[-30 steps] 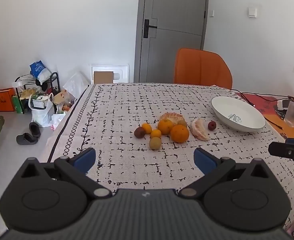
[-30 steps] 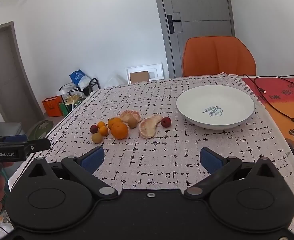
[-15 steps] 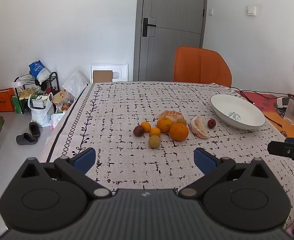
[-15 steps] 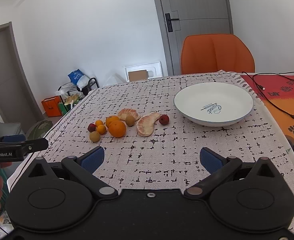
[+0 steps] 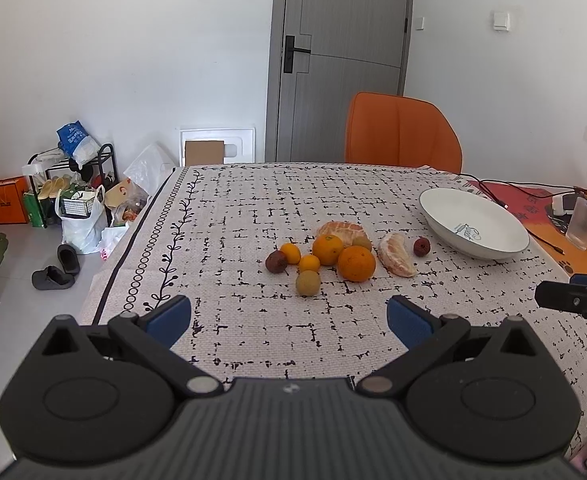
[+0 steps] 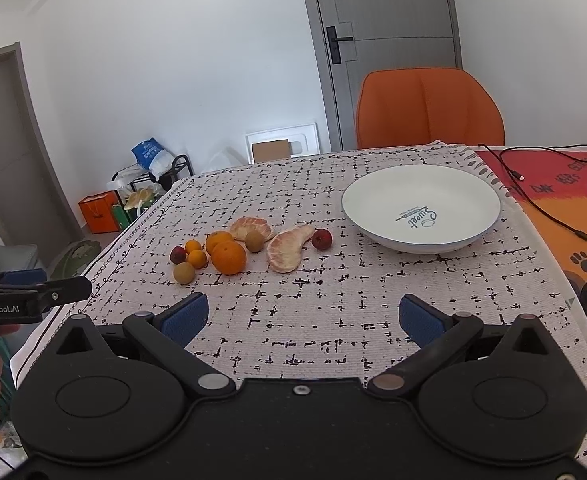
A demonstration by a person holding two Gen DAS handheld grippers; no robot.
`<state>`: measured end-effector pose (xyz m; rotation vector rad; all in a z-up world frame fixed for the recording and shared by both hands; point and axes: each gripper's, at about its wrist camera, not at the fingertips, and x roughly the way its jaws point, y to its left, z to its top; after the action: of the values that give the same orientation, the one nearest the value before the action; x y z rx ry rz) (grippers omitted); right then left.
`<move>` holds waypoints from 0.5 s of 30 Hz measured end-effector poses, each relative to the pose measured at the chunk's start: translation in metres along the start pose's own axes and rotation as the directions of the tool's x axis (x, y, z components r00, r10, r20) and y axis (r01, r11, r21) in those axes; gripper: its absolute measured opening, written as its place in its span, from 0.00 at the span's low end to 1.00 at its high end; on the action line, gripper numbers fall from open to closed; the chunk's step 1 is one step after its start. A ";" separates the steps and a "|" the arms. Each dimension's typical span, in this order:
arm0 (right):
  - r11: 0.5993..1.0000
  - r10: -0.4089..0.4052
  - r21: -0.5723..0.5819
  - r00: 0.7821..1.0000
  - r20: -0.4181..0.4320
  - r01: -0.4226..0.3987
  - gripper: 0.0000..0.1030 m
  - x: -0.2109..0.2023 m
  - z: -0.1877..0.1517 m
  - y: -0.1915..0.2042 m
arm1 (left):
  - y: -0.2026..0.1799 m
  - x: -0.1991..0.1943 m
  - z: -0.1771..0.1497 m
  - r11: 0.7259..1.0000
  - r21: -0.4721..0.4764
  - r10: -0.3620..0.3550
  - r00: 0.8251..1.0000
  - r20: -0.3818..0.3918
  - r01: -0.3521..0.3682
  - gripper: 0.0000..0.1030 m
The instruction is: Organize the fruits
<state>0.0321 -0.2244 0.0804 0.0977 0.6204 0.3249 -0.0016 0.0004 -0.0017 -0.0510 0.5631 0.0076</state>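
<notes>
A cluster of fruit lies mid-table: a large orange [image 5: 356, 263] [image 6: 228, 257], several small oranges, a green-brown fruit [image 5: 307, 283] [image 6: 184, 272], two peeled citrus pieces [image 5: 396, 255] [image 6: 287, 247] and two dark red fruits [image 5: 422, 246] [image 6: 322, 239]. An empty white bowl [image 5: 509, 229] [image 6: 465, 188] stands to their right. My left gripper [image 5: 288, 316] is open and empty, well short of the fruit. My right gripper [image 6: 300, 317] is open and empty, also short of it.
An orange chair [image 5: 403, 134] stands behind the table. A black cable [image 6: 541, 204] lies on an orange mat [image 6: 565, 188] to the right, by a clear cup [image 5: 583, 225]. Bags and a rack [image 5: 73, 184] stand on the floor at left.
Both grippers have drawn slightly back and shifted; the fruit and bowl sit a little farther away in both views. Nothing was grasped.
</notes>
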 end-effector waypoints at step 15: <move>1.000 -0.001 -0.015 1.000 0.002 0.001 1.00 0.000 0.001 0.003 | 0.001 -0.001 0.001 1.000 0.001 0.004 1.000 0.004 -0.004 1.00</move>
<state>0.0315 -0.2219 0.0819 0.0835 0.6156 0.3279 -0.0018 0.0012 -0.0005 -0.0493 0.5595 0.0113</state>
